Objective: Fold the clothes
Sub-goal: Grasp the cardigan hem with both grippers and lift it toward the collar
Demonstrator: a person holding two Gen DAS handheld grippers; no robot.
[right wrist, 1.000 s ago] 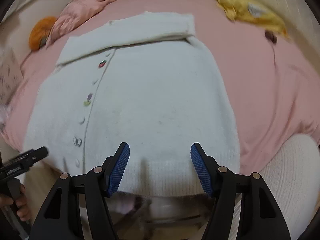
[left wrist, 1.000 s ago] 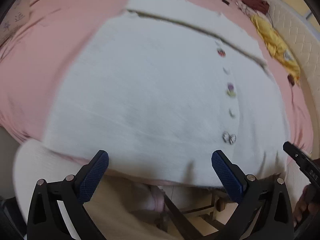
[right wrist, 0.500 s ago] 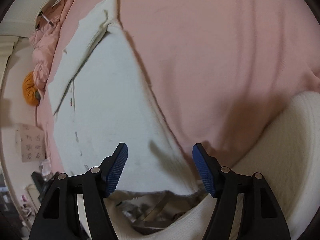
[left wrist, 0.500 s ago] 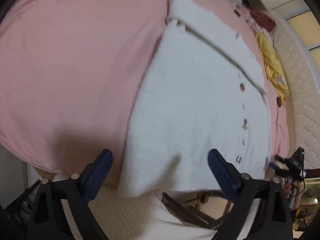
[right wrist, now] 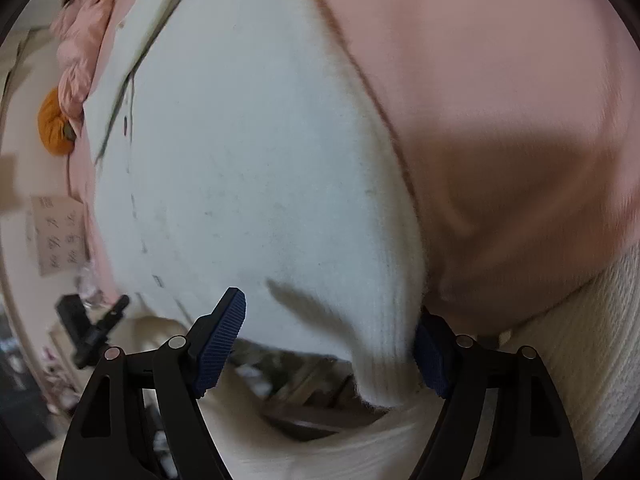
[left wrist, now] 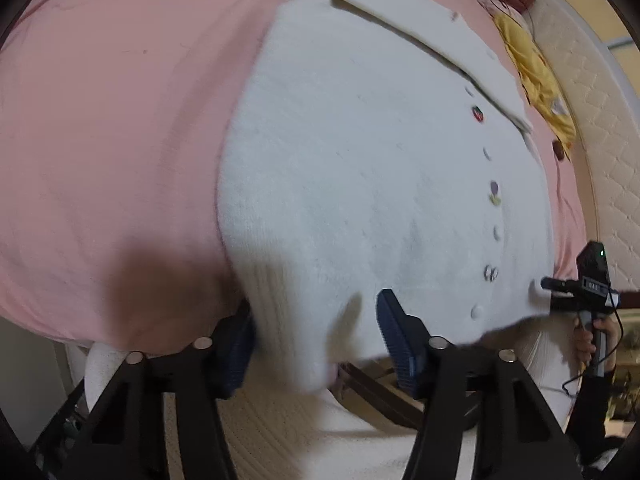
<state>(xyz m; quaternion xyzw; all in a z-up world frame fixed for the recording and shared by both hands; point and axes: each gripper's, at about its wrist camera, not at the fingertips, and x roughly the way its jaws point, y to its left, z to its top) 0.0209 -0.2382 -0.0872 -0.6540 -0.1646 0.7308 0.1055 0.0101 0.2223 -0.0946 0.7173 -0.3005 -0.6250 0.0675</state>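
Straddling the near hem corners of a white cardigan (left wrist: 360, 184) on a pink bed (left wrist: 112, 128).

Closing left gripper (left wrist: 316, 344), not yet pinching; opening right gripper (right wrist: 328, 344), ungripped. Both dropped from mid-hem to corners within a second, readying a lift-and-fold toward the far collar.

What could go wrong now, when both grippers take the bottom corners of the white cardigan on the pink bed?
1. The left gripper is closing on the white cardigan at its ribbed corner, which hangs over the edge of the pink bed; it may also pinch the sheet.
2. The right gripper is opening, with the other corner between its jaws; lifting now could raise only one side and skew the fold.
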